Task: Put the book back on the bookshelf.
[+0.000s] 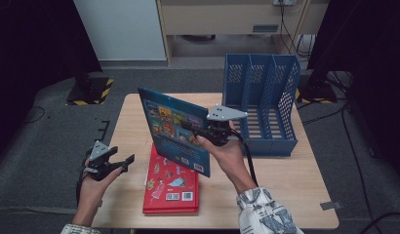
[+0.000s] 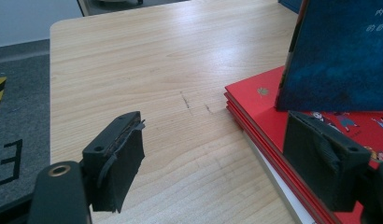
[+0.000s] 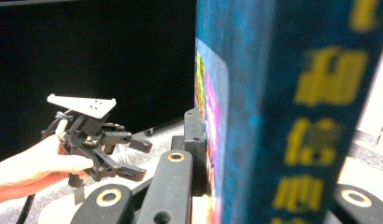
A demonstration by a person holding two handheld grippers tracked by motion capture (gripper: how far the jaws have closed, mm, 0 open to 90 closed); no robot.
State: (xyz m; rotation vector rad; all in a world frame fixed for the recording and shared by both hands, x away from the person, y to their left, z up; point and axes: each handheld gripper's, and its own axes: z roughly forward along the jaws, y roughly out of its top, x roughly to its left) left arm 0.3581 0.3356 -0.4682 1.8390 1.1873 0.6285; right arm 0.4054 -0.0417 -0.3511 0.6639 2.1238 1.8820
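My right gripper point(image 1: 194, 127) is shut on a blue picture book point(image 1: 173, 129), held upright and tilted over the table. Its spine point(image 3: 283, 112) stands between my right gripper's point(image 3: 273, 182) jaws. Under it lies a short stack with a red book point(image 1: 171, 187) on top. The blue book's point(image 2: 339, 60) lower edge is low over the red cover point(image 2: 269, 112); whether they touch I cannot tell. My left gripper point(image 1: 124, 164) hovers at the table's left edge, open, nothing between its jaws point(image 2: 213, 135). It also shows far off point(image 3: 139, 158).
A blue mesh file rack point(image 1: 261, 97) with three slots stands at the back right of the wooden table point(image 1: 286, 185). Bare wood point(image 2: 133, 60) stretches ahead of my left gripper. Grey carpet surrounds the table, and cables lie on the floor to the right.
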